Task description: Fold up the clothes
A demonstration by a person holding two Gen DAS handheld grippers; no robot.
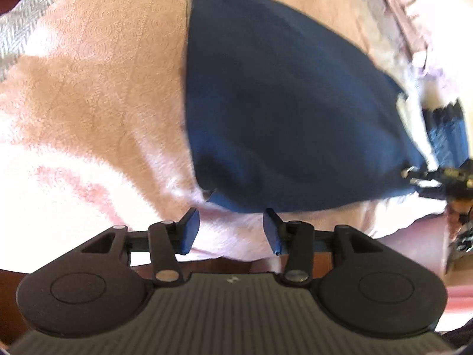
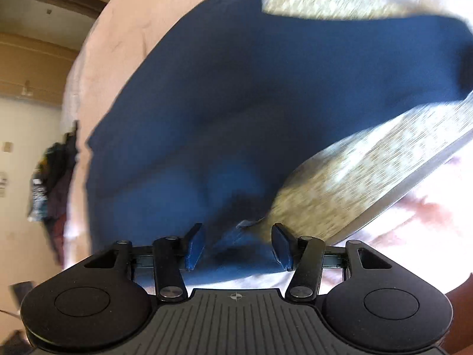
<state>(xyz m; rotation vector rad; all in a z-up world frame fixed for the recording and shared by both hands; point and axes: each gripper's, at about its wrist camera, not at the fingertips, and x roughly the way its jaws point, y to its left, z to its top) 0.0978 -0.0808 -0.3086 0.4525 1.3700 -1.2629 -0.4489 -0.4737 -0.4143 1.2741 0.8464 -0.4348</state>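
Note:
A dark blue garment (image 1: 280,103) lies spread flat on a pink bedspread (image 1: 88,88). My left gripper (image 1: 232,230) is open and empty, just short of the garment's near edge. My right gripper (image 2: 238,245) is open, its fingers on either side of a bunched near edge of the same blue garment (image 2: 251,103). A speckled yellow-white part of the cloth (image 2: 369,165) shows at the right and top. The right gripper also shows at the far right of the left wrist view (image 1: 425,177), by the garment's corner.
A grey-white knit blanket (image 1: 20,35) lies at the bed's far left. Clothes hang or pile by the wall (image 2: 50,183) left of the bed. The bed's near edge (image 1: 414,230) drops off close to me.

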